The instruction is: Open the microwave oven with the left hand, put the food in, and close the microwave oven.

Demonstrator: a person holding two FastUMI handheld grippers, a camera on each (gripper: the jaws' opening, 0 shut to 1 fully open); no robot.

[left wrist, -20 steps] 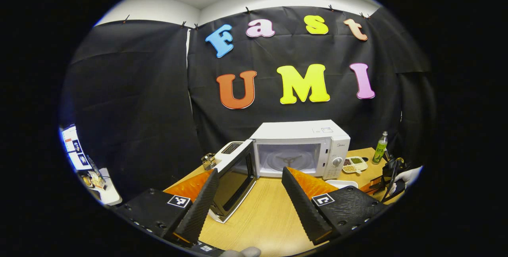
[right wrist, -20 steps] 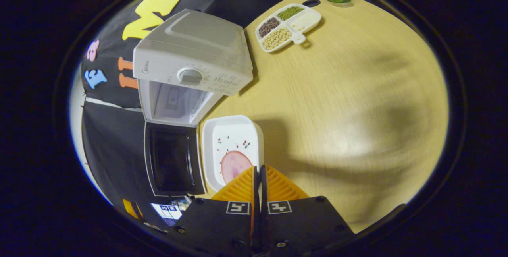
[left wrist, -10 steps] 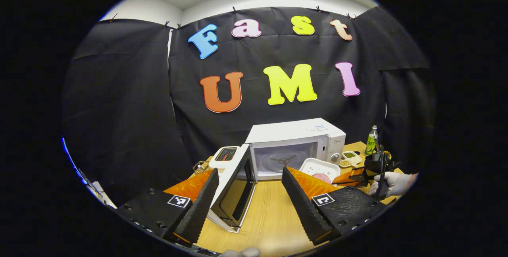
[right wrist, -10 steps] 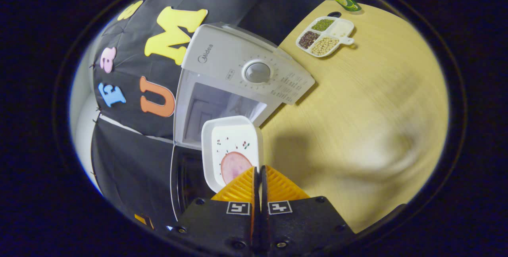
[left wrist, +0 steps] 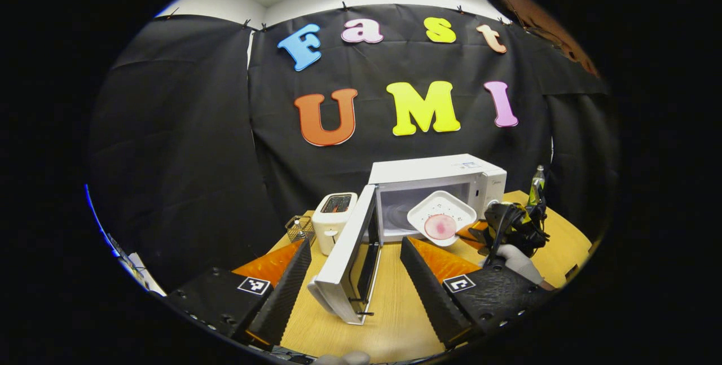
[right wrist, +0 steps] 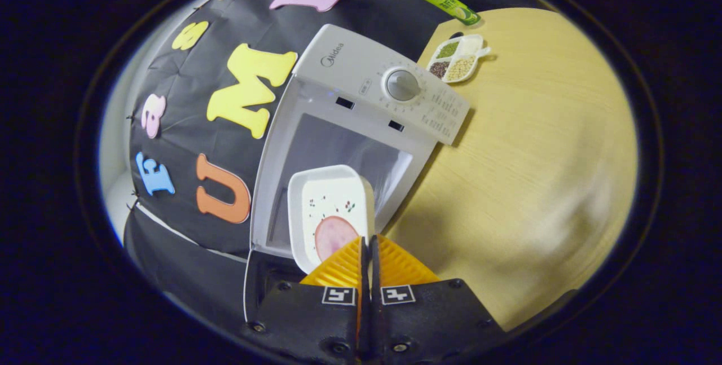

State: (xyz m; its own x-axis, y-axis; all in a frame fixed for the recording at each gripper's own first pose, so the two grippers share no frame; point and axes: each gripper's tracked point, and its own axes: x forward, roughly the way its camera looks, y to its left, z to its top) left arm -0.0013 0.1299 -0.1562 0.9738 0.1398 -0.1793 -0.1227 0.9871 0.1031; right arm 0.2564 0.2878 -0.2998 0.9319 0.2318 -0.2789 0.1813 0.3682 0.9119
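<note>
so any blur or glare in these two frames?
Left gripper view: sharp, with strong fisheye bending; the microwave and its open door read clearly. Right gripper view: the table is smeared and shadowed at right, while the white dish stays crisp. No harsh glare in either.

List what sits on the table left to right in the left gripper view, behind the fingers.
Small wire basket → white toaster → open white microwave door → white microwave oven → white square plate with a pink food slice, held up at the opening → right gripper → green bottle.
</note>
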